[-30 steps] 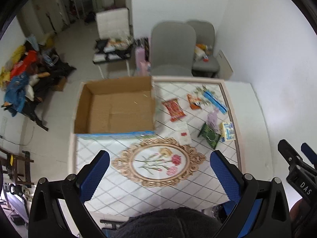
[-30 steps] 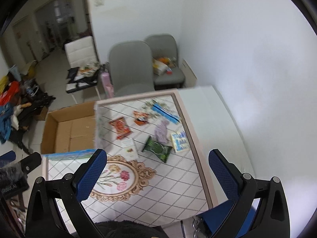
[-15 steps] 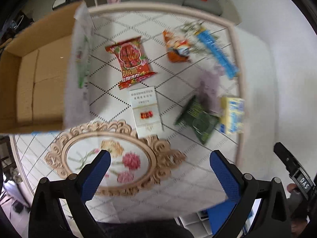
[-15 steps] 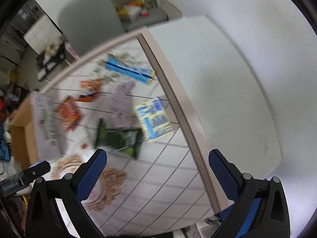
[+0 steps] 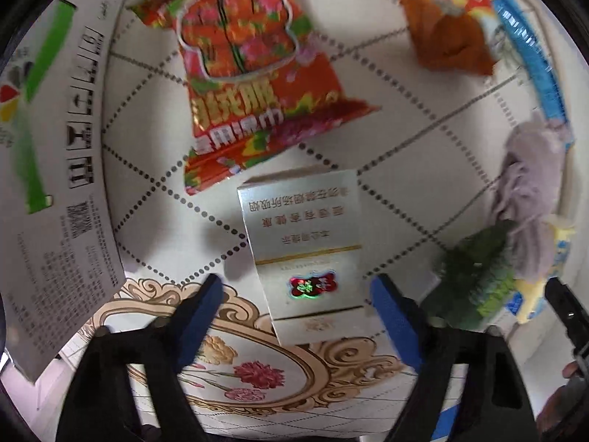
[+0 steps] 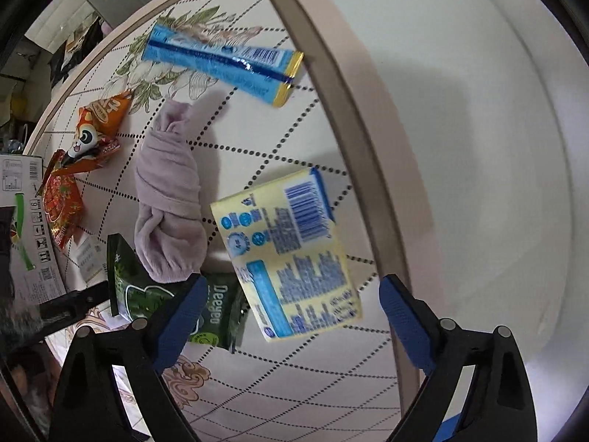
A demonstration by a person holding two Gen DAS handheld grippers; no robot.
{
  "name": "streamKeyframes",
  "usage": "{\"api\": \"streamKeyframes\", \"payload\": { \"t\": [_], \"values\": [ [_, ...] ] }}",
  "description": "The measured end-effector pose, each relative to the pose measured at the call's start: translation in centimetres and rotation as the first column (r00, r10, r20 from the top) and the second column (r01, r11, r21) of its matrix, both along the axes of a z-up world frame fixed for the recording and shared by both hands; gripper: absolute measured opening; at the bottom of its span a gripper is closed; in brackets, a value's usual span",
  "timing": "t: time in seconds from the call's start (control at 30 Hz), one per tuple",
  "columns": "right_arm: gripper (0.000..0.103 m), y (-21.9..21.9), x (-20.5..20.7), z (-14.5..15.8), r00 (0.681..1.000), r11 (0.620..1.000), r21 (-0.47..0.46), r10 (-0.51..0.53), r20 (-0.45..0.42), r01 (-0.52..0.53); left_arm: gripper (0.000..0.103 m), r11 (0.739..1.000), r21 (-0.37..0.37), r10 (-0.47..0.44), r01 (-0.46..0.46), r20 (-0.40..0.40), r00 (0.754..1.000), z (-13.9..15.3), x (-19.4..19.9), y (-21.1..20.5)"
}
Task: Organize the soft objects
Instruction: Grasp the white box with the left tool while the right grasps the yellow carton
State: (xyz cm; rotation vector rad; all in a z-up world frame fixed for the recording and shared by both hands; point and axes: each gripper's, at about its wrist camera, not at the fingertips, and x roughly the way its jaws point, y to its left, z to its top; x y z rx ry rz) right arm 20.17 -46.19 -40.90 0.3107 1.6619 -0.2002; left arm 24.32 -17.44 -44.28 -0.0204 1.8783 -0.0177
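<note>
My left gripper (image 5: 296,293) is open, its blue fingers on either side of the near end of a white cigarette pack (image 5: 302,250) lying on the table. A red snack bag (image 5: 254,73) lies beyond it, an orange bag (image 5: 445,33) at far right. My right gripper (image 6: 291,302) is open around the near end of a yellow tissue pack (image 6: 287,246). A rolled lilac sock (image 6: 169,202) lies to its left, partly on a green snack bag (image 6: 147,294). A blue tube pack (image 6: 221,62) lies further off.
The white flap of a cardboard box (image 5: 55,169) stands at the left of the table. The table's beige rim (image 6: 349,129) runs just right of the yellow pack, with a white surface (image 6: 478,147) beyond it. A gold-framed flower motif (image 5: 239,361) is under my left gripper.
Both grippers have come down from high above the table to close over the objects. The left one now straddles the cigarette pack, the right one the yellow tissue pack.
</note>
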Motion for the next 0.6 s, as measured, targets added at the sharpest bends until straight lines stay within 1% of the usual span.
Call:
{"api": "streamKeyframes", "payload": {
  "t": [0.03,0.1,0.17,0.23,0.27,0.37,0.53,0.6],
  "values": [
    [0.095,0.1,0.1,-0.3,1.0,1.0,0.008,0.004,-0.005,-0.004,0.068,1.0,0.006,-0.007,0.007,-0.002,1.0,-0.3,-0.2,0.0],
    [0.092,0.4,0.3,-1.0,1.0,1.0,0.01,0.009,-0.015,-0.009,0.064,1.0,0.011,-0.026,0.026,0.028,0.999,-0.1,-0.6,-0.1],
    [0.09,0.6,0.5,-1.6,0.999,1.0,0.014,0.021,-0.028,-0.02,0.057,0.999,0.009,-0.038,0.037,0.04,0.998,0.1,-1.0,-0.2],
    [0.084,1.0,0.8,-2.4,0.999,1.0,0.006,0.031,-0.045,-0.03,0.054,0.999,0.011,-0.044,0.043,0.049,0.998,0.2,-1.4,-0.3],
    [0.083,1.1,1.0,-2.8,0.998,0.999,0.0,0.034,-0.053,-0.034,0.054,0.999,0.015,-0.045,0.044,0.052,0.998,-0.1,-1.5,-0.6],
    [0.07,1.3,1.2,-3.9,0.996,0.999,-0.014,0.039,-0.075,-0.04,0.054,0.999,0.021,-0.048,0.047,0.06,0.997,-0.5,-1.7,-0.7],
    [0.067,1.2,1.4,-5.2,0.997,1.0,-0.003,0.019,-0.077,-0.019,0.054,0.998,0.029,-0.066,0.064,0.063,0.996,-0.3,-1.3,-0.9],
    [0.066,1.3,1.4,-5.4,0.997,1.0,-0.005,0.016,-0.071,-0.017,0.054,0.996,0.04,-0.084,0.081,0.07,0.994,0.2,-1.0,-2.0]
  ]
}}
